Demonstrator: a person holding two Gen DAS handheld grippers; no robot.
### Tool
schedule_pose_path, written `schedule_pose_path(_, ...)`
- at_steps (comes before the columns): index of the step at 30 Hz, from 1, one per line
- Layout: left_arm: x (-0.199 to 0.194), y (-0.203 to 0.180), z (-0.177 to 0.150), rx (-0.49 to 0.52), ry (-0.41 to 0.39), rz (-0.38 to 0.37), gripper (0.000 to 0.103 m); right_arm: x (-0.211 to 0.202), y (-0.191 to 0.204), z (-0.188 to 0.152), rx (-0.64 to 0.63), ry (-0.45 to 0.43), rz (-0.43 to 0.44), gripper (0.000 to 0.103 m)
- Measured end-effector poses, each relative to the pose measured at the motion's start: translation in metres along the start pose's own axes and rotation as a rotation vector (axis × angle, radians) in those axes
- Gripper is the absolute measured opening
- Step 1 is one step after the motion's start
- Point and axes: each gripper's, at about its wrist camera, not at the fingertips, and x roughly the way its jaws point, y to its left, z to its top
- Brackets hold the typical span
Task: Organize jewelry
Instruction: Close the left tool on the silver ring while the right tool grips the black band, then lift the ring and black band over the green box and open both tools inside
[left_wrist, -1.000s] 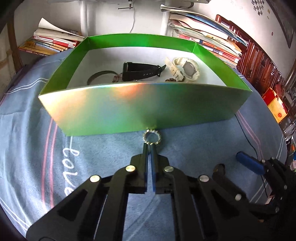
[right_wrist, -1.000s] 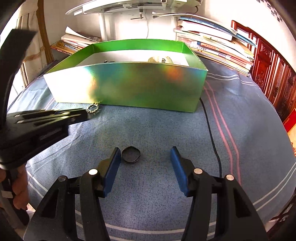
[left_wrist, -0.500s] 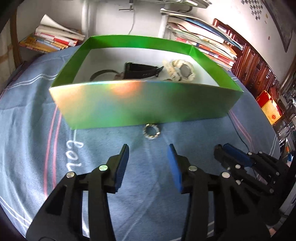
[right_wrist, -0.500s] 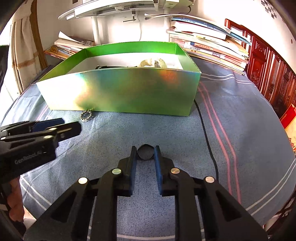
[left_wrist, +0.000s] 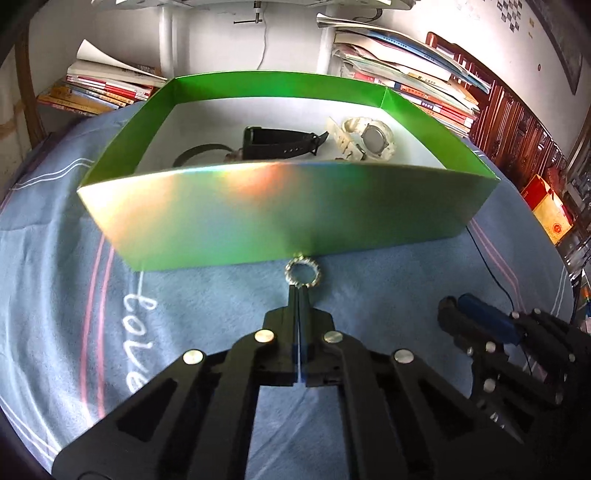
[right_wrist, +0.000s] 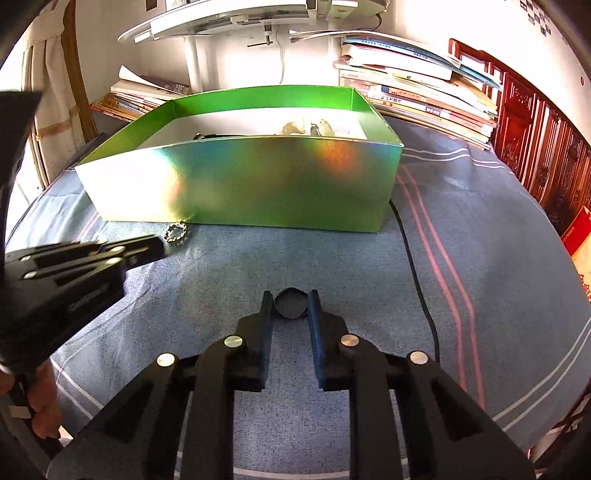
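A small silver beaded ring (left_wrist: 302, 273) (right_wrist: 176, 232) lies on the blue cloth just in front of the green box (left_wrist: 280, 221) (right_wrist: 258, 184). My left gripper (left_wrist: 300, 290) (right_wrist: 158, 246) is shut. Its tips touch the ring's near rim, and no part of the ring shows between the pads. My right gripper (right_wrist: 290, 301) (left_wrist: 452, 308) is shut on a black ring (right_wrist: 291, 303), which rests low on the cloth. Inside the box lie a black watch (left_wrist: 284, 142), a pale clear watch (left_wrist: 373, 138) and a dark band (left_wrist: 199, 151).
A black cable (right_wrist: 417, 280) runs over the cloth right of my right gripper. Book stacks (left_wrist: 417, 85) (left_wrist: 107, 88) and a white post (left_wrist: 166, 40) stand behind the box. A dark wooden cabinet (right_wrist: 546, 147) is at the right. A hand (right_wrist: 40, 406) holds the left gripper.
The left gripper opened and drew back from the silver ring, then came forward and shut at its rim again. The right gripper closed from open onto the black ring.
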Motion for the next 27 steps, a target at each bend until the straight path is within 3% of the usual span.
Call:
schedule_pose_path(7, -0.016, 0.015, -0.018, -0.036, 0.003, 0.027, 0.002, 0.002, 0.005, 0.002, -0.005, 0.0, 0.002, 0.019)
schedule_pose_path(9, -0.017, 0.009, -0.021, -0.018, -0.002, 0.035, 0.007, 0.001, 0.005, 0.002, -0.01, -0.001, 0.005, 0.019)
schedule_pose_path(10, -0.017, 0.007, -0.021, -0.014, -0.003, 0.029, 0.016, 0.001, 0.005, 0.002, -0.012, 0.002, 0.006, 0.019)
schedule_pose_path(11, -0.017, 0.005, -0.02, -0.013, -0.003, 0.02, 0.033, 0.001, 0.005, 0.002, -0.014, 0.006, 0.007, 0.019)
schedule_pose_path(13, -0.015, 0.0, -0.016, -0.013, -0.008, 0.018, 0.05, 0.002, 0.005, 0.004, -0.016, 0.013, 0.004, 0.019)
schedule_pose_path(23, 0.008, -0.014, 0.008, -0.016, -0.015, 0.076, 0.05, 0.004, 0.005, 0.006, -0.015, 0.018, -0.015, 0.019)
schedule_pose_path(24, 0.009, -0.014, 0.009, -0.021, -0.018, 0.081, 0.047, 0.004, 0.005, 0.006, -0.016, 0.018, -0.014, 0.019)
schedule_pose_path(26, 0.009, -0.012, 0.009, -0.022, -0.026, 0.105, 0.024, 0.004, 0.005, 0.005, -0.013, 0.016, -0.011, 0.019)
schedule_pose_path(27, 0.009, -0.011, 0.009, -0.024, -0.028, 0.106, 0.02, 0.003, 0.004, 0.005, -0.013, 0.016, -0.011, 0.019)
